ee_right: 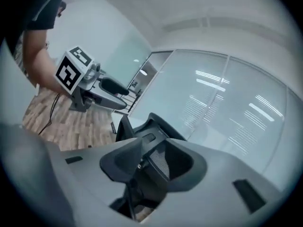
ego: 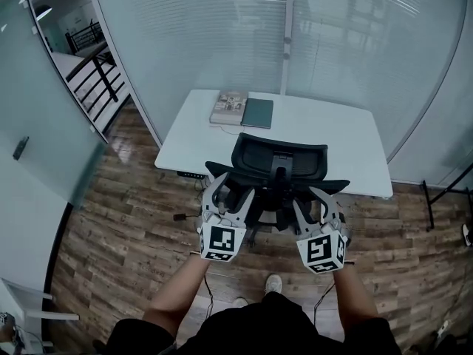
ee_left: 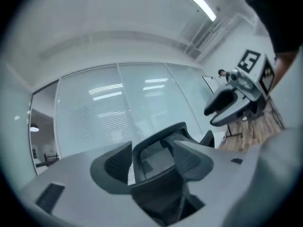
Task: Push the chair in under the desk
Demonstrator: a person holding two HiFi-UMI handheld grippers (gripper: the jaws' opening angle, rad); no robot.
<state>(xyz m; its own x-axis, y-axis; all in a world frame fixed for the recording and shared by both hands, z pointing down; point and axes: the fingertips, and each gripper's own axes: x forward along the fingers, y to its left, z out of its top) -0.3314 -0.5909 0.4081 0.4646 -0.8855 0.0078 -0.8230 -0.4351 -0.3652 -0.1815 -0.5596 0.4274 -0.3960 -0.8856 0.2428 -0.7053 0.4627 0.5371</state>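
Left gripper (ego: 228, 191) and right gripper (ego: 316, 202), jaws part-spread and pinching nothing, are hovering behind the chair (ego: 277, 154), one each side as suits an even shove, while it is standing backrest-out at the near edge of the tabletop (ego: 325, 124).

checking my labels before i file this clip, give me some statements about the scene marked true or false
1. The black mesh office chair shows its back to the person. True.
2. The left gripper and the right gripper both clamp the chair. False: both stand open, gripping nothing.
3. A book and a dark notebook lie on the white rectangular desk. True.
4. The floor is grey carpet. False: it is wood planks.
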